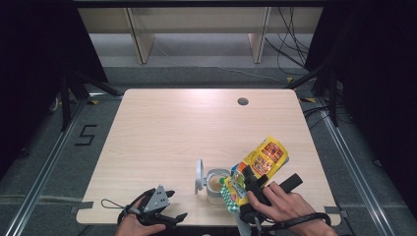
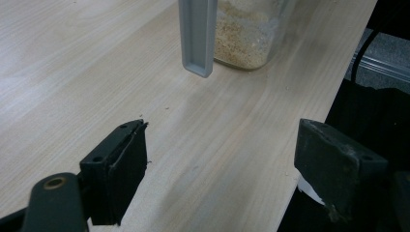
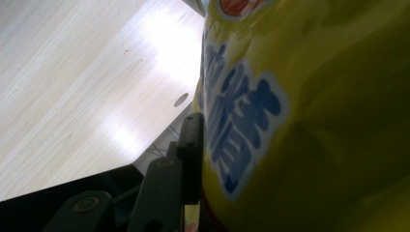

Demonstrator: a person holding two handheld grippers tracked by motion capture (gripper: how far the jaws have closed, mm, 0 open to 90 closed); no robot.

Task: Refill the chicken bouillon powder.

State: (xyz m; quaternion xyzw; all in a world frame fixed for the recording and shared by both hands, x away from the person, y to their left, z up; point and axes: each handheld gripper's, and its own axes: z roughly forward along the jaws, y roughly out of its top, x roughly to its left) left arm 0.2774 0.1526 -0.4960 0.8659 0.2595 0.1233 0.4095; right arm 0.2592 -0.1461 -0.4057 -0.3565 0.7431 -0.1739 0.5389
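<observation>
A yellow snack bag [image 1: 263, 158] with orange and blue print is tilted over an open clear jar [image 1: 217, 184] near the table's front edge. My right gripper [image 1: 252, 183] is shut on the bag's lower part. In the right gripper view the bag [image 3: 309, 121] presses against one black finger [image 3: 192, 145] and hides the other. The jar [image 2: 244, 34] holds tan granules, and its grey flip lid [image 1: 199, 175] stands open at its left. My left gripper [image 1: 177, 204] is open and holds nothing at the front left edge, with the lid [image 2: 197, 36] ahead of it.
The light wooden table [image 1: 172, 128] has a round cable hole [image 1: 242, 102] at the back right. Pale shelving [image 1: 196, 29] and loose cables [image 1: 290, 44] are beyond the far edge. A metal frame rail [image 1: 49, 162] runs along the floor at left.
</observation>
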